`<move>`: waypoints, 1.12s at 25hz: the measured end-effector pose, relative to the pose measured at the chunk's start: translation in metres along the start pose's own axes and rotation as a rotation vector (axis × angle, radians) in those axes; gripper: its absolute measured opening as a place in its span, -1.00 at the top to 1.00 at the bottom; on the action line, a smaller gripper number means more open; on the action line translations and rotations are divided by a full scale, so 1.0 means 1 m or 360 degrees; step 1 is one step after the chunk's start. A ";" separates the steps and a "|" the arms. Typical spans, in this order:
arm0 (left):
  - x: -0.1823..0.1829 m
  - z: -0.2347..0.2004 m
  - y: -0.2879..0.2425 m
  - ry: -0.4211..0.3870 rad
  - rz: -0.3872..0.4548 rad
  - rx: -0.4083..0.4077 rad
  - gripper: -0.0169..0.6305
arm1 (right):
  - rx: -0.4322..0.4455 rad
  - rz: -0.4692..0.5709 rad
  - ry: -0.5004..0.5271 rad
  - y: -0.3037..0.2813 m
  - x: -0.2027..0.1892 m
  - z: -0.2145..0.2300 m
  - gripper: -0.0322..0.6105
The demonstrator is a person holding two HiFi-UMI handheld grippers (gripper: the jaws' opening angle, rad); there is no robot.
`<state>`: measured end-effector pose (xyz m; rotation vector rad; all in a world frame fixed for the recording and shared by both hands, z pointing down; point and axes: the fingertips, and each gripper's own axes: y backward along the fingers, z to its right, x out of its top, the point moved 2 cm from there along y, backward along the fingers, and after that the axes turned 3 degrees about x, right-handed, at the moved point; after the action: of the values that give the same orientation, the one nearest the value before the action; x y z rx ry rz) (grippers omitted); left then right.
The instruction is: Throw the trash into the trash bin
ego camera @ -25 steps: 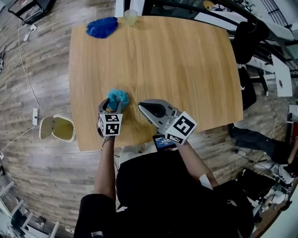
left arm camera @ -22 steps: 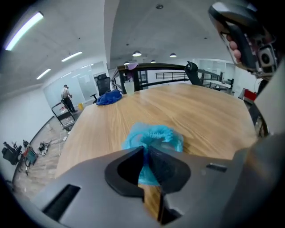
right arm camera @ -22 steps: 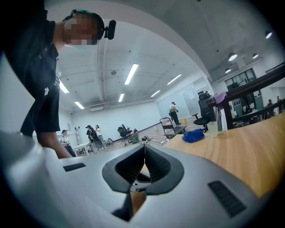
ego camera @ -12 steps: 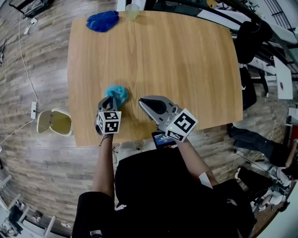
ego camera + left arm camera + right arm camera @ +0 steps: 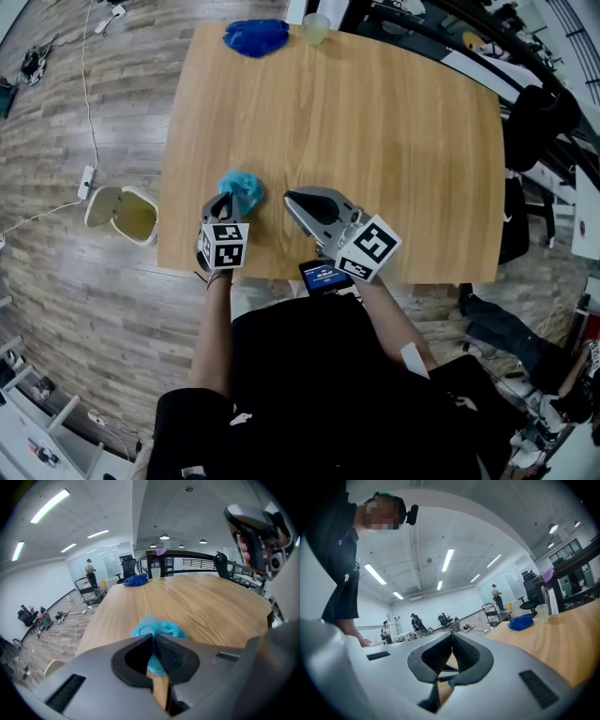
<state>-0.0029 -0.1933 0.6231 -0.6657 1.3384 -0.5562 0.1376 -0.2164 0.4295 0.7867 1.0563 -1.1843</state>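
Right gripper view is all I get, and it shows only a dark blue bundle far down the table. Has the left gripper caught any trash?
Observer: Yes, the left gripper is shut on a light blue crumpled wad near the front edge of the table.
Operator: Where is the bin?
Observer: The trash bin stands on the floor off the table's left side, lid open.
Operator: Is my right gripper in the way?
Observer: No, the right gripper sits to the wad's right, apart from it.
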 end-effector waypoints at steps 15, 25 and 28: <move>-0.078 -0.144 0.070 0.0366 0.0076 0.0231 0.87 | 0.0246 -0.0137 -0.0068 -0.149 -0.057 -0.066 0.90; -0.150 -0.309 0.098 0.0393 0.0080 0.0282 0.87 | 0.0347 -0.0247 -0.0117 -0.312 -0.109 -0.155 0.91; -0.186 -0.346 0.094 0.0491 0.0062 0.0283 0.87 | 0.0376 -0.0289 -0.0098 -0.361 -0.128 -0.172 0.91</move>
<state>-0.3746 -0.0368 0.6489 -0.4176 1.5636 -0.7592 -0.2576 -0.0979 0.5072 0.8433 0.9629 -1.4988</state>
